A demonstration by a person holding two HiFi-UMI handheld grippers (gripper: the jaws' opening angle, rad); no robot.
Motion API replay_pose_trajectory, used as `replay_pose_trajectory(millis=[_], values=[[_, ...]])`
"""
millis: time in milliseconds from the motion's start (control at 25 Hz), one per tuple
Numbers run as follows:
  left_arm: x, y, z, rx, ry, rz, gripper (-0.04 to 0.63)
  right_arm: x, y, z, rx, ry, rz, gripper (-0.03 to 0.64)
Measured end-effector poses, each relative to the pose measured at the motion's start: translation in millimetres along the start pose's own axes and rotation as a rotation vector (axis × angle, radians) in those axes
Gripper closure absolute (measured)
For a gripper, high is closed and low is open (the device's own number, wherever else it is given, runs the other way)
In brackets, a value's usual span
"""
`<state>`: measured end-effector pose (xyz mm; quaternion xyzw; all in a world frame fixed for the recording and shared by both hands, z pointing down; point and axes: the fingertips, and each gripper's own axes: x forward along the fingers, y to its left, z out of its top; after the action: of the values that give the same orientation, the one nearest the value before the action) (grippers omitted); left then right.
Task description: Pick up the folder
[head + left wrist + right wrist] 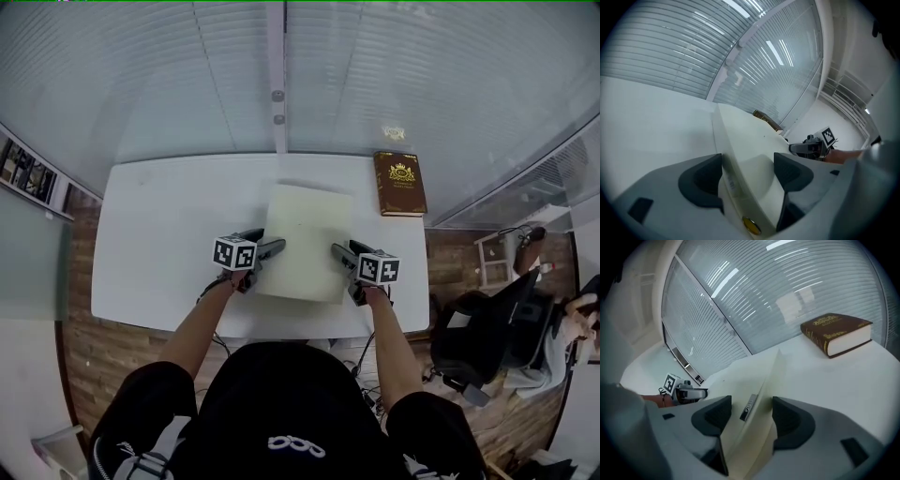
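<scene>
Folder (305, 242) flat on table (159, 244), not lifted; L gripper (275, 247) & R gripper (337, 253) jaws apart, straddling folder's side edges, no grip yet.

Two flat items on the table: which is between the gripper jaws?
The cream folder mid-table: left gripper and right gripper each straddle an edge. The brown book lies apart at the far corner.

White table (150, 244) with folder (305, 239), book (400, 183)
</scene>
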<state>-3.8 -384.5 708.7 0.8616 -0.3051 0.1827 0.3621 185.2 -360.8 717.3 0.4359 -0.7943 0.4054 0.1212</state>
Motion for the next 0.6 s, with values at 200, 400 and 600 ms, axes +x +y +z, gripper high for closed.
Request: replay_pose_trajectory(millis=[200, 400, 600], values=[[0.1, 1.4, 0.2, -0.004, 0.003, 0.006, 0.258, 1.2, 0.9, 1.3, 0.018, -0.003, 0.019, 0.328], [-1.0, 1.3, -0.2, -0.007, 0.004, 0.009, 0.258, 0.9, -1.4, -1.7, 0.021, 0.002, 0.016, 0.330], [-1.4, 0.9, 0.7, -0.010, -0.002, 0.007, 0.258, 0.8, -0.4, 0.1, 0.022, -0.001, 0.027, 0.333]])
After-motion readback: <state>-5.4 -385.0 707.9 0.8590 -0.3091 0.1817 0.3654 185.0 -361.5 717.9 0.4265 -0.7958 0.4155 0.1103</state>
